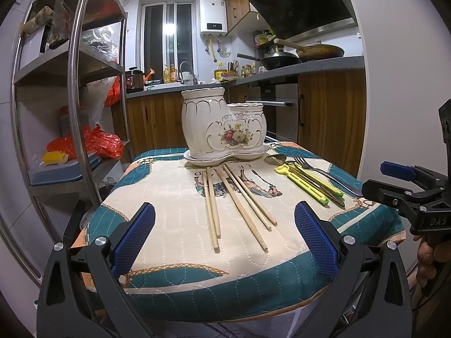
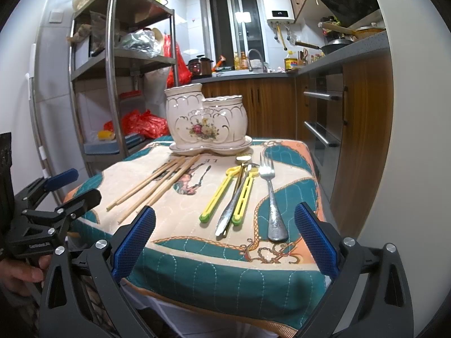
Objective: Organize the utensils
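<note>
A white ceramic two-cup holder [image 1: 222,125] with a flower print stands on its saucer at the far side of a small quilted table [image 1: 174,217]; it also shows in the right wrist view [image 2: 207,119]. Several wooden chopsticks [image 1: 239,200] [image 2: 157,184] lie in front of it. To their right lie yellow-green chopsticks [image 1: 307,181] [image 2: 225,194], a spoon [image 1: 274,158] [image 2: 231,211] and a metal fork [image 1: 324,173] [image 2: 272,197]. My left gripper [image 1: 225,239] is open and empty at the near edge, behind the wooden chopsticks. My right gripper [image 2: 225,239] is open and empty, behind the fork and yellow chopsticks.
A steel shelf rack [image 1: 76,90] [image 2: 112,64] with bags and boxes stands to the left. Wooden cabinets with an oven [image 2: 324,118] and a counter with woks [image 1: 282,60] run along the right and back. Each gripper shows in the other's view [image 1: 400,186] [image 2: 64,191].
</note>
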`<state>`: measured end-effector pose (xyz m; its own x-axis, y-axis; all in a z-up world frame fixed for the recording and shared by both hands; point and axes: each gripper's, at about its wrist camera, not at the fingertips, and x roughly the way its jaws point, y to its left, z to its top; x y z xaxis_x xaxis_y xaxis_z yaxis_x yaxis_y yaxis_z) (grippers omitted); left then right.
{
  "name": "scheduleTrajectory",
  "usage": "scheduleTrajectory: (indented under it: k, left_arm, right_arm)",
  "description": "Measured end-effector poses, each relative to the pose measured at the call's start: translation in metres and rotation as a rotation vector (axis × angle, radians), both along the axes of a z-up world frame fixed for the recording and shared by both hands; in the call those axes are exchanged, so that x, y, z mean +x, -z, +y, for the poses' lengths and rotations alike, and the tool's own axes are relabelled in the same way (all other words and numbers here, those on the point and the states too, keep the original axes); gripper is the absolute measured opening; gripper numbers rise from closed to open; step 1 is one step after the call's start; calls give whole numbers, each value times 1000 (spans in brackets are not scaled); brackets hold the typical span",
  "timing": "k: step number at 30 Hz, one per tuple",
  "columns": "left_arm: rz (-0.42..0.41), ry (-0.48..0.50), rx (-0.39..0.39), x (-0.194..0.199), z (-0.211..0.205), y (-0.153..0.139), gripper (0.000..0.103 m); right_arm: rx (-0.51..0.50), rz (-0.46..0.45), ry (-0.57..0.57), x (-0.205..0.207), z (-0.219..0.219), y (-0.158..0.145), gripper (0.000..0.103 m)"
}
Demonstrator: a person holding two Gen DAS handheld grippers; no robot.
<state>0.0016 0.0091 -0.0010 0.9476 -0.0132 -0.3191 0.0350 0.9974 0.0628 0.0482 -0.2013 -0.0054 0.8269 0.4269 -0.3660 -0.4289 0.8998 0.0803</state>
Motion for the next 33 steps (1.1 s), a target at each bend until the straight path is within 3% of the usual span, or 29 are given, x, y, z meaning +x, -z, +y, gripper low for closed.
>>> scheduleTrajectory:
  k: [19, 24, 26, 31, 33]
  left_arm:
    - [52, 5, 3, 8, 5, 4, 97]
    - [102, -6, -39, 20, 17, 0, 79]
    - [130, -15, -60, 29, 24, -3, 67]
    - [218, -30, -80, 62, 39, -8, 54]
    - [264, -27, -94, 79, 46, -9, 52]
  right_arm:
    - [10, 10, -12, -4, 4, -8, 98]
    - [17, 22, 0, -1, 2, -9, 97]
    - [7, 24, 13, 1, 1, -9, 96]
    - [8, 37, 3, 4, 1, -8, 95]
    - [5, 40, 4, 5, 1, -9, 88]
